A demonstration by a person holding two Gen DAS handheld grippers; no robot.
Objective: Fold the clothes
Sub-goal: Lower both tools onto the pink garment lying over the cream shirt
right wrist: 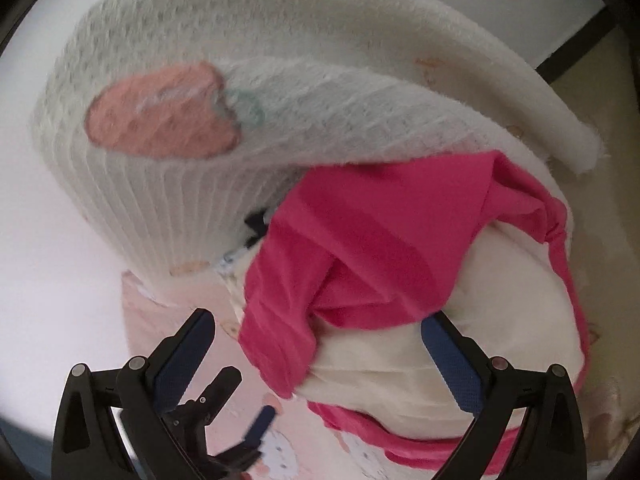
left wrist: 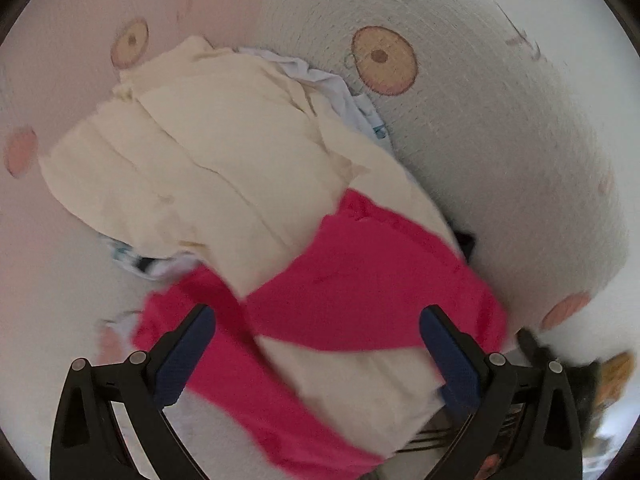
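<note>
A heap of clothes lies on a pale pink printed sheet (left wrist: 52,264). A cream garment (left wrist: 208,160) sits on top, with a bright pink garment (left wrist: 360,272) draped across its near end. My left gripper (left wrist: 318,340) hovers open over that pink cloth, its blue pads (left wrist: 188,352) wide apart and holding nothing. In the right wrist view the pink garment (right wrist: 360,240) hangs over the cream garment (right wrist: 400,368). My right gripper (right wrist: 318,352) is open just in front of them, empty. The left gripper (right wrist: 248,396) shows low down there, fingers apart.
A fluffy white knit sweater (left wrist: 500,140) with brown dots lies against the heap; its pink strawberry patch (right wrist: 160,116) faces the right wrist view. A light blue printed cloth (left wrist: 332,80) peeks from under the cream garment. A wall and dark baseboard (right wrist: 576,48) stand beyond.
</note>
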